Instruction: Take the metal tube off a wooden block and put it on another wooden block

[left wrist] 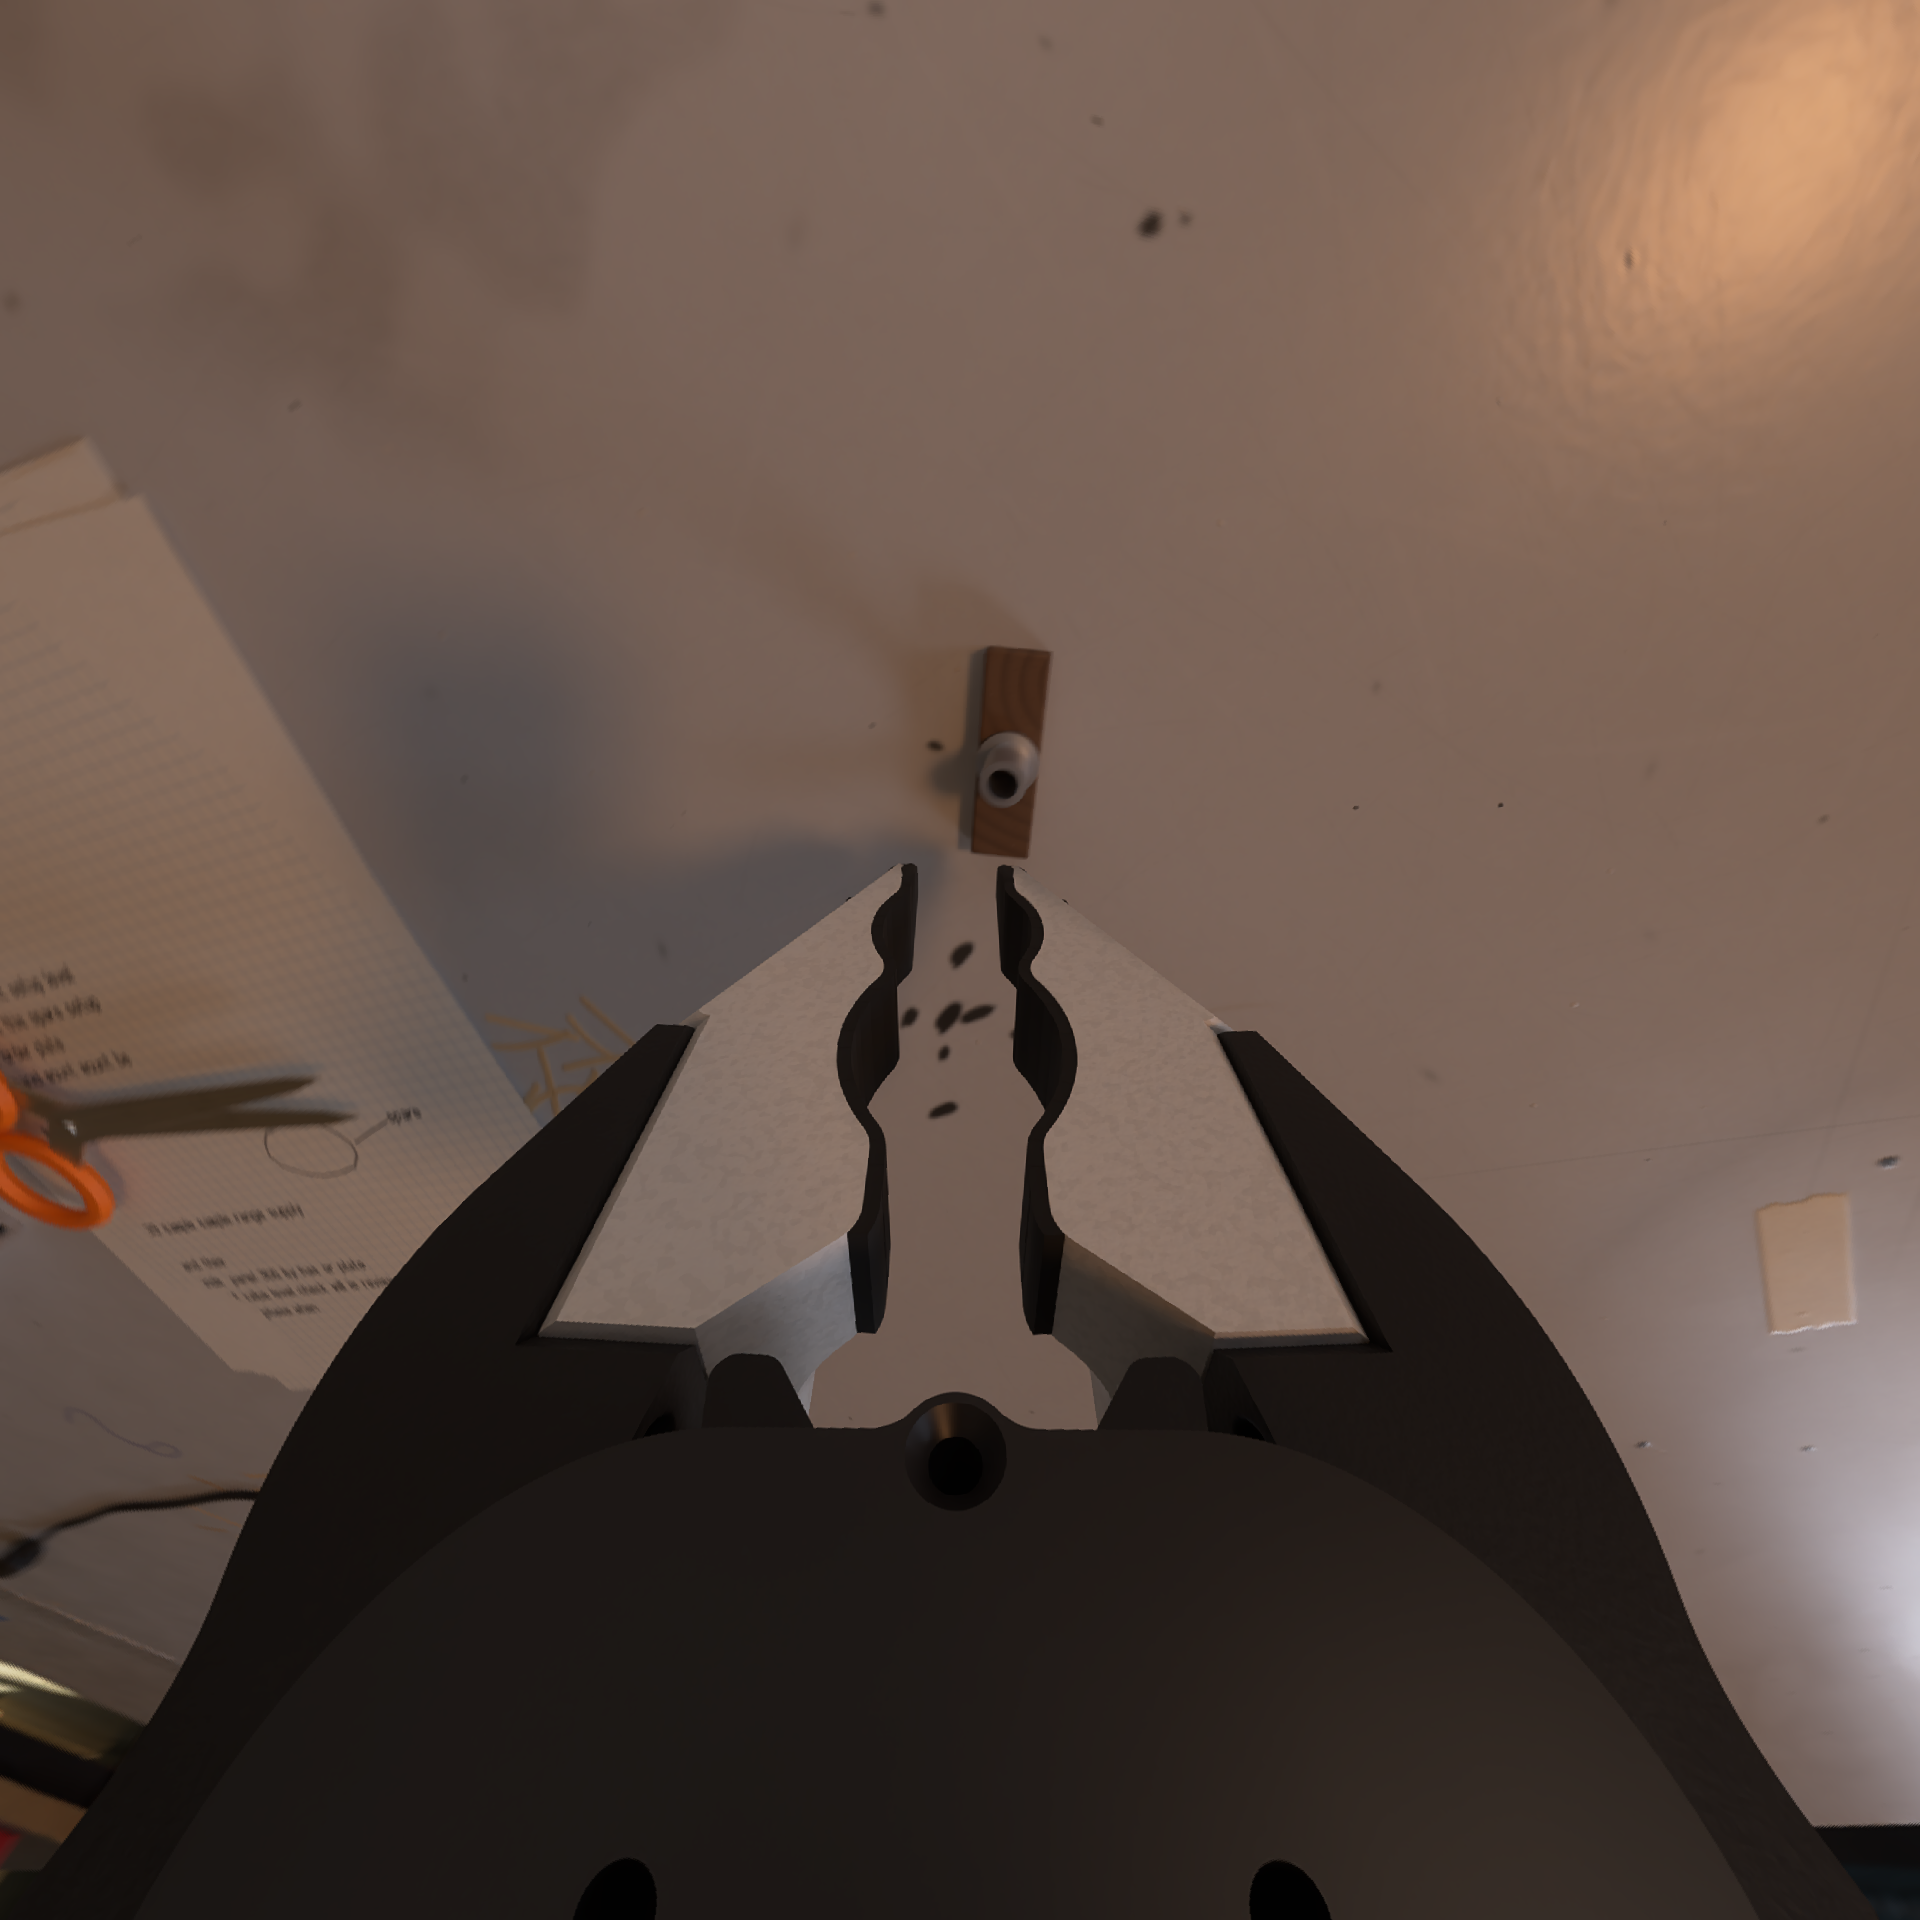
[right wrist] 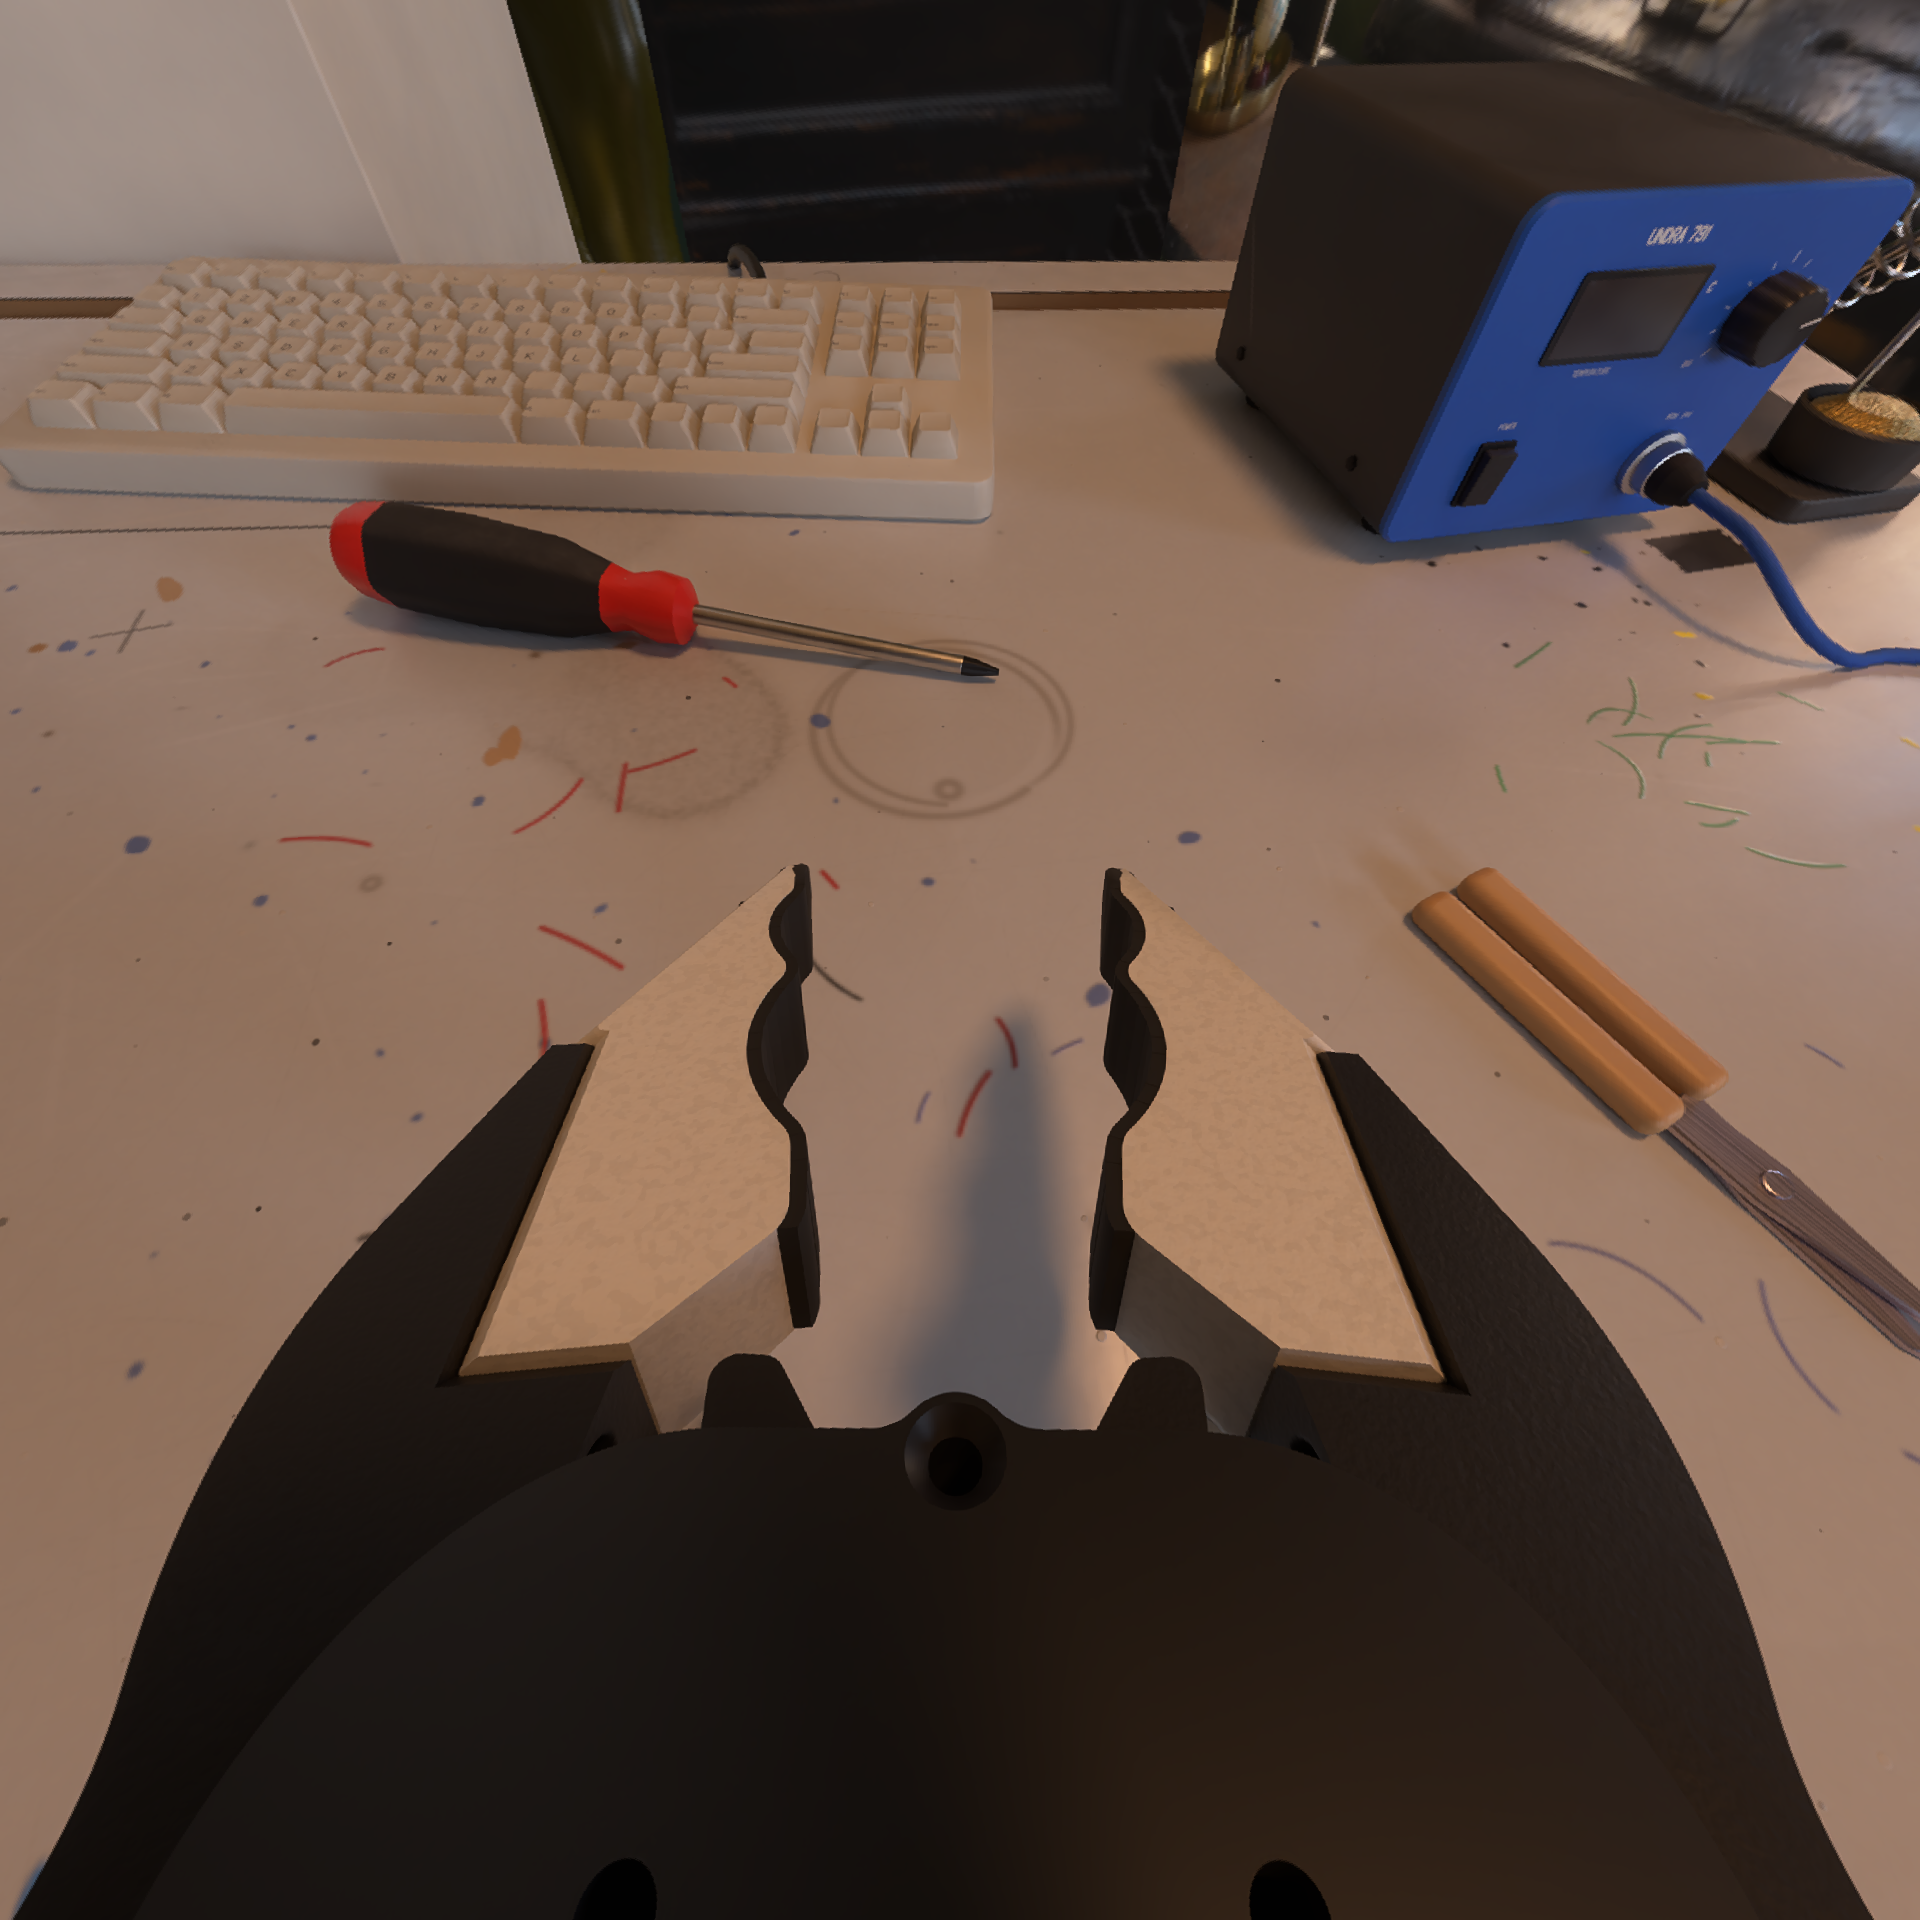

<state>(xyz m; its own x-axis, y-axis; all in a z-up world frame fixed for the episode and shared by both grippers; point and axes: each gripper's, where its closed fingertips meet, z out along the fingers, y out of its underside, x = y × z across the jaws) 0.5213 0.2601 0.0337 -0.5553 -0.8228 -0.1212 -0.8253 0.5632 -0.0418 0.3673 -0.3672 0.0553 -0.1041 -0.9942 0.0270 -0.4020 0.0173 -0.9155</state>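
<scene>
Left hand-held gripper (left wrist: 957,871) looks straight down on the desk (left wrist: 1351,623). Its jaws stand a narrow gap apart, empty, nothing between them. Just beyond the fingertips lies a wooden block (left wrist: 1011,750), lengthwise in line with the fingers. The metal tube (left wrist: 1005,776) sits on the block's nearer half, open end facing up at the camera, so it seems to stand upright. Judgement: the gripper is lined up over the block for a descent onto the tube, and the narrow gap suits so slim a part.

No second block shows in either view, so the drop-off spot cannot be told.

Well to the left of the block: a printed sheet (left wrist: 156,883) with orange-handled scissors (left wrist: 62,1153) lying on it.

Right hand-held gripper (right wrist: 956,873) hangs low over a paint-flecked stretch of desk, jaws wide apart, empty, likely idle. Ahead of it a screwdriver (right wrist: 582,592), beyond that a keyboard (right wrist: 499,384).

Containers: none in view.
</scene>
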